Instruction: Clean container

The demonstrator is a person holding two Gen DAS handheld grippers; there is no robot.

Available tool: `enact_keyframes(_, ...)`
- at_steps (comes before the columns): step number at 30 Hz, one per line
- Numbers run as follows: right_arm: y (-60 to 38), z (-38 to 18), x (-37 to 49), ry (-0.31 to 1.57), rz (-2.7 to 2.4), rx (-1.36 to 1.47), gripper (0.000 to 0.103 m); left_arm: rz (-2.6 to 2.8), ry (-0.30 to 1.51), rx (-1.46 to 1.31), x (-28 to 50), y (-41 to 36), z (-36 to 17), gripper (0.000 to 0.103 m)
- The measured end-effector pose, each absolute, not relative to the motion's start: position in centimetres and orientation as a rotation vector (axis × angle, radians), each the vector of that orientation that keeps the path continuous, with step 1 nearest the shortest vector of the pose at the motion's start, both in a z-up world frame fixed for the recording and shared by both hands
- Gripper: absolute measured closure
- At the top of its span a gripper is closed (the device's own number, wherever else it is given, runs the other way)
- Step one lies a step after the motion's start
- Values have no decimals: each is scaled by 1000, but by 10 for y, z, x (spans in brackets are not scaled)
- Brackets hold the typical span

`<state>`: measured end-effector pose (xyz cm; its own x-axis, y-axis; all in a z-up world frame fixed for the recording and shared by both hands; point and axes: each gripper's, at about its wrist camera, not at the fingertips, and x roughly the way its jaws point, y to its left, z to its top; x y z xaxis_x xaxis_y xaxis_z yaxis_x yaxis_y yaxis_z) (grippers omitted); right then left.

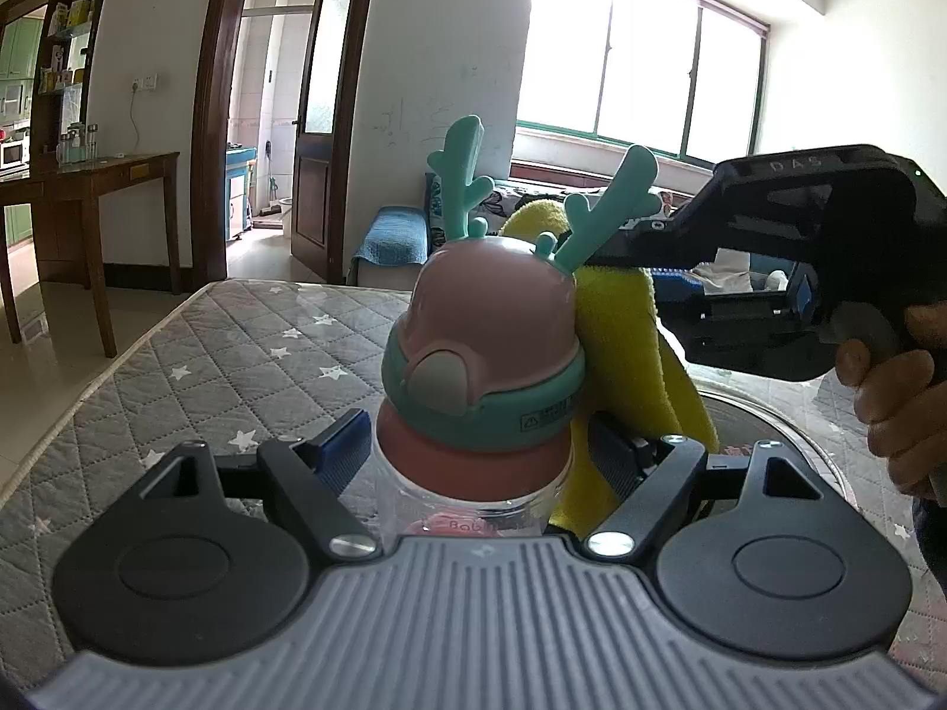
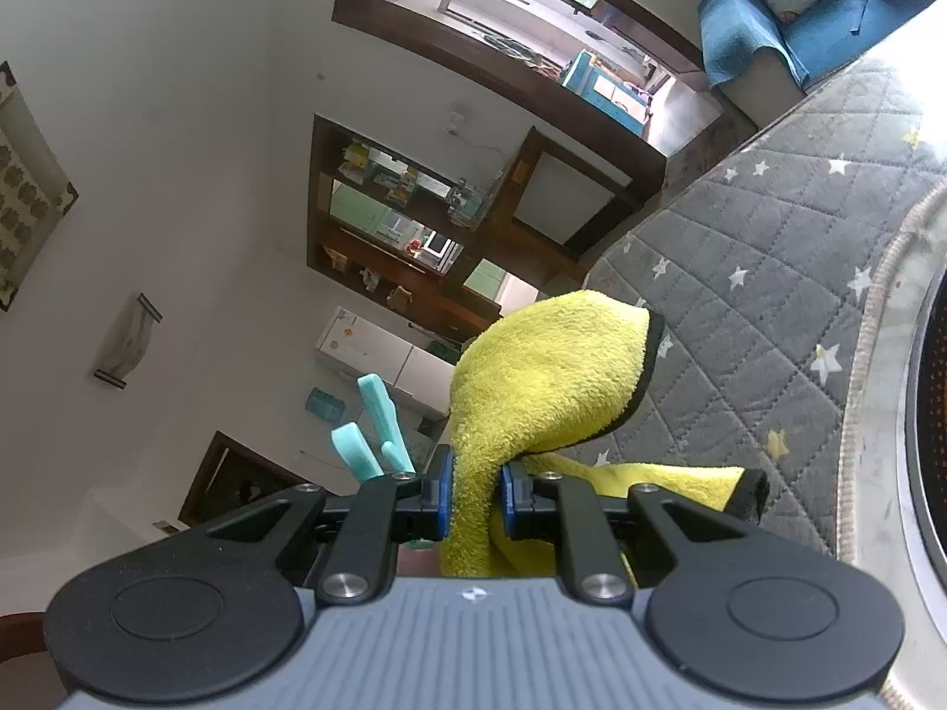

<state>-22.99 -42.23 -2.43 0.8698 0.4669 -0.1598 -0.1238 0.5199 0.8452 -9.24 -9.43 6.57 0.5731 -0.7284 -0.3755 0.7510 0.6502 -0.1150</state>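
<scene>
A clear bottle (image 1: 473, 497) with a pink lid (image 1: 491, 307) and teal antlers (image 1: 467, 177) stands upright between the fingers of my left gripper (image 1: 473, 449), which is shut on it just below the lid. My right gripper (image 2: 476, 497) is shut on a yellow cloth (image 2: 550, 378). In the left wrist view the right gripper (image 1: 799, 260) comes in from the right and holds the cloth (image 1: 627, 343) against the far side of the lid. One antler (image 2: 379, 426) shows in the right wrist view, left of the cloth.
A grey quilted mat with stars (image 1: 248, 355) covers the table. A round metal basin (image 2: 888, 355) sits at the right (image 1: 763, 414). Beyond are a wooden side table (image 1: 89, 177), an open door and a blue sofa (image 1: 390, 236).
</scene>
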Motion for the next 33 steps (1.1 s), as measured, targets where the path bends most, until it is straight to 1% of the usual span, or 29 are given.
enact_keyframes(12,-427,-45,-233,431,319,985,88,-866,413,57,-94,-95,66,22)
enact_keyframes(29,-430,-99,-234,547,226,998,88,-865,413,51,-100,-94,67,22)
enact_keyframes(33,-429,-110,-233,580,188,955,88,-864,416,47,-101,-94,68,22)
